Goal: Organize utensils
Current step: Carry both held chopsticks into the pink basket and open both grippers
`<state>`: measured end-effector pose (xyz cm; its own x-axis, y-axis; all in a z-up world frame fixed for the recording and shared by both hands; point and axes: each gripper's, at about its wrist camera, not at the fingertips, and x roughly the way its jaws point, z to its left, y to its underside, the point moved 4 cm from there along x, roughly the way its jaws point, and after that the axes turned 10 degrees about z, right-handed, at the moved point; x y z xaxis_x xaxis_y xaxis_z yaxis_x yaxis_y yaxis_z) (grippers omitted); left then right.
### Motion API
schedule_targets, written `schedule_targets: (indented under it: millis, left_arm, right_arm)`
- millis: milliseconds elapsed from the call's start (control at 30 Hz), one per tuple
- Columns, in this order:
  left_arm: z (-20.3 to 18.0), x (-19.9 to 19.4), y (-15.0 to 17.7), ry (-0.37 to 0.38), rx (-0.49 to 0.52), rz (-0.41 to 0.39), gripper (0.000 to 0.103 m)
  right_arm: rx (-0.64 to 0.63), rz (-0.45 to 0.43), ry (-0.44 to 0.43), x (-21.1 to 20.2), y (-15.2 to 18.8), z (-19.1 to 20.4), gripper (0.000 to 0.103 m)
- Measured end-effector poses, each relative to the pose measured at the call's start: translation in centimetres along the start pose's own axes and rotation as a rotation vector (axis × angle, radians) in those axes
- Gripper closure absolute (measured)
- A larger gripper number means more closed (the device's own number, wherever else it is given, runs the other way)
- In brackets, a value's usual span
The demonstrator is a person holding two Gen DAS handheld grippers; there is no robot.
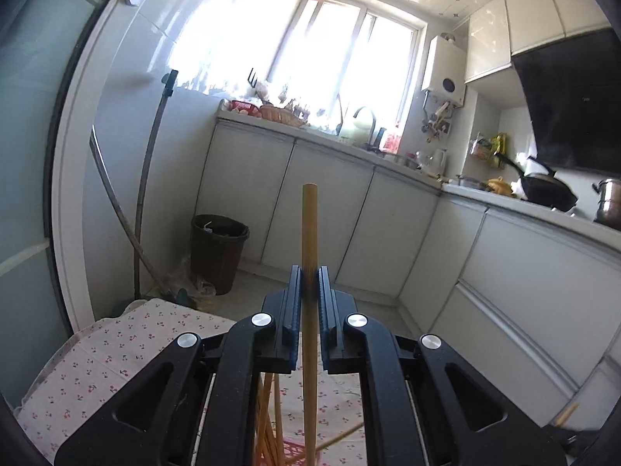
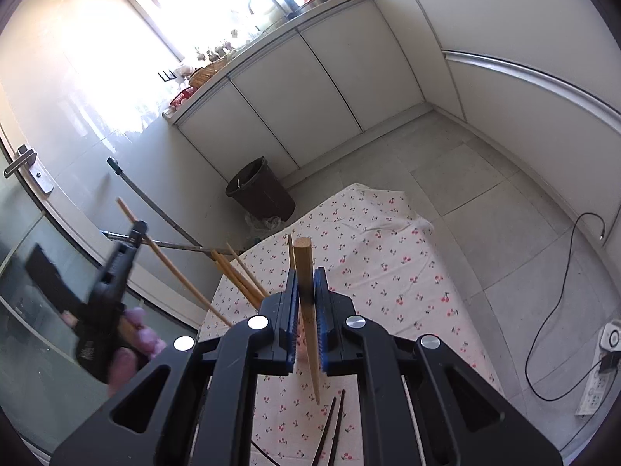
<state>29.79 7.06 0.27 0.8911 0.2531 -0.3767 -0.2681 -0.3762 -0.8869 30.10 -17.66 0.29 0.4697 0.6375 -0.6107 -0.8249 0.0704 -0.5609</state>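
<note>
Two grippers are in view, each clamped on a single light wooden chopstick.

Left gripper (image 1: pixel 309 283): jaws closed tight on a wooden chopstick (image 1: pixel 309 233), which stands upright between the pads, its blunt end rising well above the fingertips and its lower length running down below the jaws. In the right wrist view this same gripper (image 2: pixel 136 229) appears at the left, blurred, held by a hand (image 2: pixel 134 343), with the chopstick crossing its tips at a slant.

Right gripper (image 2: pixel 306 291): jaws closed on a second wooden chopstick (image 2: pixel 304 268). The thick end projects above the pads; the tapered end points down toward the table without clearly touching it.

Table: covered by a cherry-print cloth (image 2: pixel 388 256). A bundle of further wooden chopsticks (image 2: pixel 240 275) stands tilted just left of the right gripper, partly hidden by its body; what holds the bundle cannot be told. Two dark chopsticks (image 2: pixel 333 427) lie on the cloth side by side near the lower edge of that view. Below the left gripper, a pink item (image 1: pixel 291 450) shows on the cloth, too obscured to identify.

Surroundings: a dark waste bin (image 1: pixel 218 250) stands on the floor beside white base cabinets (image 1: pixel 330 209). A wok (image 1: pixel 547 190) sits on the counter at right. A power strip (image 2: pixel 597 369) with a black cable lies on the tiled floor.
</note>
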Motion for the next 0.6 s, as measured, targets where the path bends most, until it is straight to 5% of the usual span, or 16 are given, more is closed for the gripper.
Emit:
schedule_targets:
  millis: [167,333,500,600]
  left_arm:
    - [1.7,1.8,2.4,-0.058,0.006,0.038,0.085]
    - [3.9,-3.8,-0.6,-0.077,-0.049,-0.028,0.074]
    - [5.6,-8.2,-1.4,-0.077,-0.092,-0.021,0.056]
    - [6.4,-9.1,-0.7,-0.069,-0.088,0.007,0.056]
  right_arm:
    - [-0.012,-0.017,-0.028,0.0,-1.4,0.8,0.094]
    - [-0.05,-0.059,-0.05,-0.9,-3.1,3.2,0.095]
    - [-0.082,-0.097,-0.061,-0.9,-5.1,6.4,0.095]
    - [-0.105,-0.121,-0.02,0.2,-5.9,8.1,0.095]
